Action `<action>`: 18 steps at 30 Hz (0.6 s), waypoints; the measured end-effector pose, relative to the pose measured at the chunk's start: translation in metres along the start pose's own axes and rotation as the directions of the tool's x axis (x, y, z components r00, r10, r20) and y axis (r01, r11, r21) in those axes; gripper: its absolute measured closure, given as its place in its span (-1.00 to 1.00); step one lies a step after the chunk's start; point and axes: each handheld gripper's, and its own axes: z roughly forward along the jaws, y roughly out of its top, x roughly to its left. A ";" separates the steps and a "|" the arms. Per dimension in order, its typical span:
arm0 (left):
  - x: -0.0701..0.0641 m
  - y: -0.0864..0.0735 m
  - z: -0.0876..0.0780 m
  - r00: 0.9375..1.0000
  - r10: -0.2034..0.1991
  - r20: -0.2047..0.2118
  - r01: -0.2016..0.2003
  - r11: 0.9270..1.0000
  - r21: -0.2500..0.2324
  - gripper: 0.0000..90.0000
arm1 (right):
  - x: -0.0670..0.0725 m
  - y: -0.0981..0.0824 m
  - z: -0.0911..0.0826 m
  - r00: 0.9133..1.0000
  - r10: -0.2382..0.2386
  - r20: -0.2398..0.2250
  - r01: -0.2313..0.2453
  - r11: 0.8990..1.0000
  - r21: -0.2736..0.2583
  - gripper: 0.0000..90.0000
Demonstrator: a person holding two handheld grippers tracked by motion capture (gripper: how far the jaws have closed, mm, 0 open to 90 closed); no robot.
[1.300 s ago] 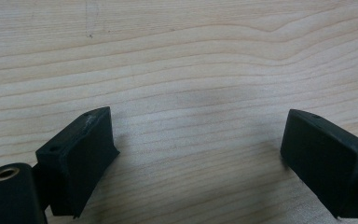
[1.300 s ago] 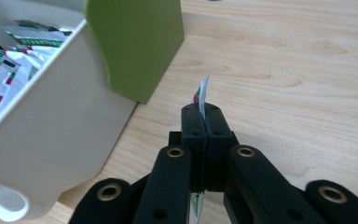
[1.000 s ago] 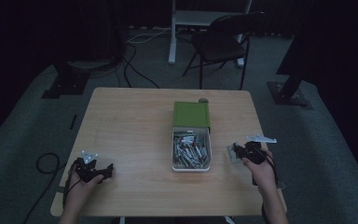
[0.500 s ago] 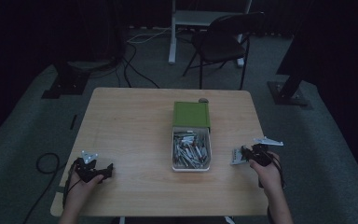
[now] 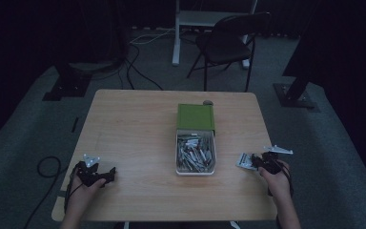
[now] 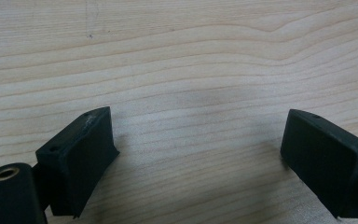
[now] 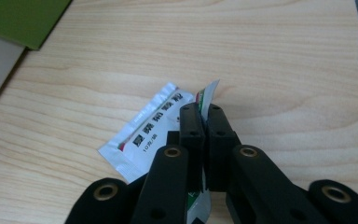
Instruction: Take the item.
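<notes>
A pale wooden desk [image 5: 138,124] with wavy grain stood on grey carpet [image 5: 33,138] in a dim room with dark walls. At its centre sat a white tray [image 5: 196,168] heaped with silver sachets [image 5: 195,151], and a green lid [image 5: 196,117] lay touching the tray's 12 o'clock end. A small round grey thing [image 5: 208,102], too small to identify, rested at the desk's far edge just beyond the lid.

The right gripper [image 5: 257,162] sat near the desk's edge at about 4 o'clock from the tray, its jaws pressed together on a white sachet [image 5: 244,160]. In the right gripper view the sachet [image 7: 149,128] lay partly flat on the wood with printed characters on it, one end pinched upright between the jaws of that gripper [image 7: 204,114], and a green corner of the lid [image 7: 21,21] showed at 10 o'clock.

The left gripper [image 5: 95,175] rested near the front edge at about 8 o'clock from the tray, well apart from it. Its jaws stood spread wide over bare wood in the left gripper view [image 6: 200,154], with nothing between them.

Beyond the desk, at 12 o'clock, a dark chair [image 5: 226,43] stood beside a white table leg [image 5: 176,33]. Black cables [image 5: 133,67] trailed over the carpet at 11 o'clock, another cable loop [image 5: 47,167] lay at 9 o'clock, and dark stand bases sat at 10 o'clock [image 5: 64,86] and 2 o'clock [image 5: 295,93].
</notes>
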 end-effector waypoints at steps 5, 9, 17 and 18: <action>0.000 0.000 0.000 1.000 0.000 0.000 0.000 1.000 0.001 -0.77 | -0.007 -0.006 0.002 1.000 0.016 0.010 -0.016 1.000 0.007 0.89; 0.000 0.000 0.000 1.000 0.000 0.000 0.000 1.000 0.000 -0.77 | -0.010 -0.006 0.001 0.999 -0.001 0.033 0.001 1.000 0.012 0.85; 0.000 0.000 0.000 1.000 0.002 0.000 -0.002 1.000 0.002 -0.77 | -0.020 -0.009 -0.002 0.999 0.033 0.032 -0.033 0.999 -0.007 0.60; 0.000 0.000 0.000 1.000 0.002 0.000 -0.002 1.000 0.002 -0.77 | -0.021 -0.009 -0.002 0.999 0.035 0.031 -0.035 0.999 -0.007 0.59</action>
